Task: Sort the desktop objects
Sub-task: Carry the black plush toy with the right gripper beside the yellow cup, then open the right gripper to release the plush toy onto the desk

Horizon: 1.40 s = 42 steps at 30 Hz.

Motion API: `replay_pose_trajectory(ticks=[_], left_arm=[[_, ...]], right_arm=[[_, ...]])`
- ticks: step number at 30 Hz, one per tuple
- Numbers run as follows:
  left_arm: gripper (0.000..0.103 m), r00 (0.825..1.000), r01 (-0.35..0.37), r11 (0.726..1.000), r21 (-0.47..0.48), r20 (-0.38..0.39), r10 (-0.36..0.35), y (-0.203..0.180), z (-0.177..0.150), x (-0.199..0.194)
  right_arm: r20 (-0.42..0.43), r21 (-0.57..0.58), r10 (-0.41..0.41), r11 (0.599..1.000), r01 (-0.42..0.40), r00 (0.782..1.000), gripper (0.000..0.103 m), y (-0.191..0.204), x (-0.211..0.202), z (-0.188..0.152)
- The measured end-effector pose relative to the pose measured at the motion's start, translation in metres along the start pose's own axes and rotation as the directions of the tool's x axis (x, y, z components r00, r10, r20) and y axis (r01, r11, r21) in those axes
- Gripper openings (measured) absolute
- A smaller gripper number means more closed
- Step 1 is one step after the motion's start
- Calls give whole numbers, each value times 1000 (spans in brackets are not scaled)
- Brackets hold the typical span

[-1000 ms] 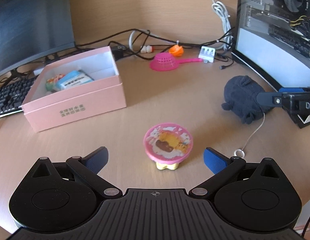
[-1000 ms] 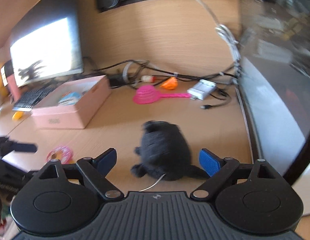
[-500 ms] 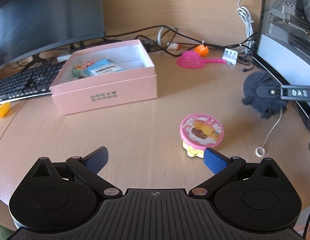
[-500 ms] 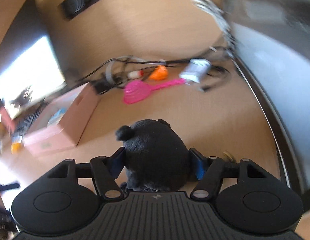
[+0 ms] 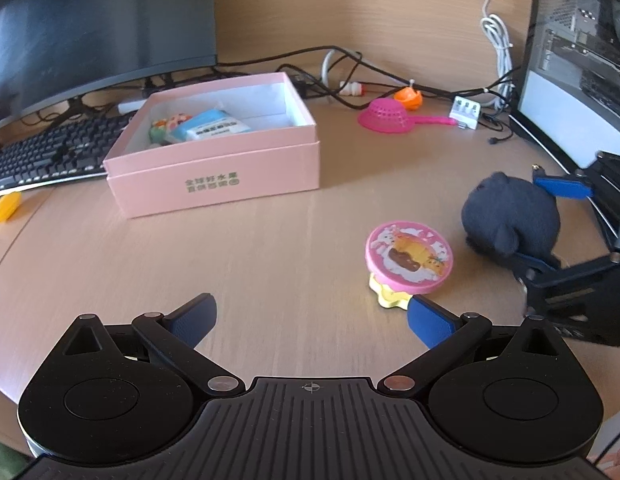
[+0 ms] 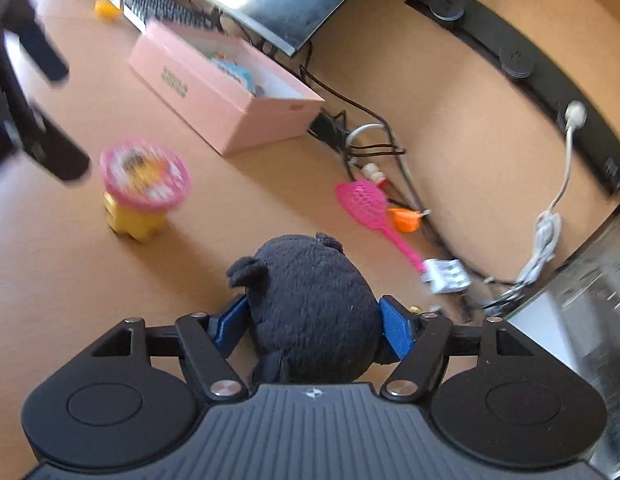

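The right gripper [image 6: 313, 326] clamps a dark grey plush toy [image 6: 310, 312]. The left gripper [image 5: 310, 320] hangs wide apart, holding nothing, near a pink-lidded yellow cup [image 5: 407, 258].

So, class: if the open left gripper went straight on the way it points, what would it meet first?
Probably bare wooden desk, then the open pink cardboard box. The left gripper passes left of the pink-lidded yellow toy cup; depth is unclear.
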<state>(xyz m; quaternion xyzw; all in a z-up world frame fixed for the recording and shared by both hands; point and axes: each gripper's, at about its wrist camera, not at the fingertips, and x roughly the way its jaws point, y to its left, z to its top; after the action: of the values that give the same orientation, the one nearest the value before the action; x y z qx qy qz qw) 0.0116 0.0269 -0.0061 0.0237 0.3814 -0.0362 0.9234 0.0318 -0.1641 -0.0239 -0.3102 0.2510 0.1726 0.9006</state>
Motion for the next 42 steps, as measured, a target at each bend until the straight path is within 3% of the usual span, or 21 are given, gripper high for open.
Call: replay_pose_trajectory(ticks=[2,8,14,18,21,25,27,32,37,42], left_arm=[[103,1000,-1,1000,-4,5,1,0,1,-1],[103,1000,3,1000,3,8,-3,-4,2,0],[103,1000,8,1000,14,5,-8,-8,2,1],[103,1000,13,1000,-8,12,-12,-6,4,0],[103,999,31,997,-74,37,-28,2,9,-4],[103,998,-32,996,-80,55,37,9,13,-5],[103,998,-38,995,-97,50,43,13,13,-5],[103,997,-58,995,-83,44,62,14,11,-7],[103,998,-60,998,-36,-2,60,9,9,-2],[103,999,-46,999,-18,9,46,2,8,-5]], right_arm=[[25,56,60,997,-61,998,82,-3,-8,1],[102,119,161,978,-173,982,87,-2,-27,0],[161,155,301,933,-325,940,95,-1,-41,0],[171,154,325,924,-351,930,95,-1,-47,0],[201,172,324,918,-359,925,95,-13,-58,2],[294,212,296,907,-364,909,95,-38,-82,5],[309,224,248,919,-324,918,97,-45,-87,5],[215,268,187,933,-242,959,102,-47,-66,-7],[109,359,248,893,-271,963,103,-43,-37,-28],[29,448,277,856,-260,961,103,-39,-19,-49]])
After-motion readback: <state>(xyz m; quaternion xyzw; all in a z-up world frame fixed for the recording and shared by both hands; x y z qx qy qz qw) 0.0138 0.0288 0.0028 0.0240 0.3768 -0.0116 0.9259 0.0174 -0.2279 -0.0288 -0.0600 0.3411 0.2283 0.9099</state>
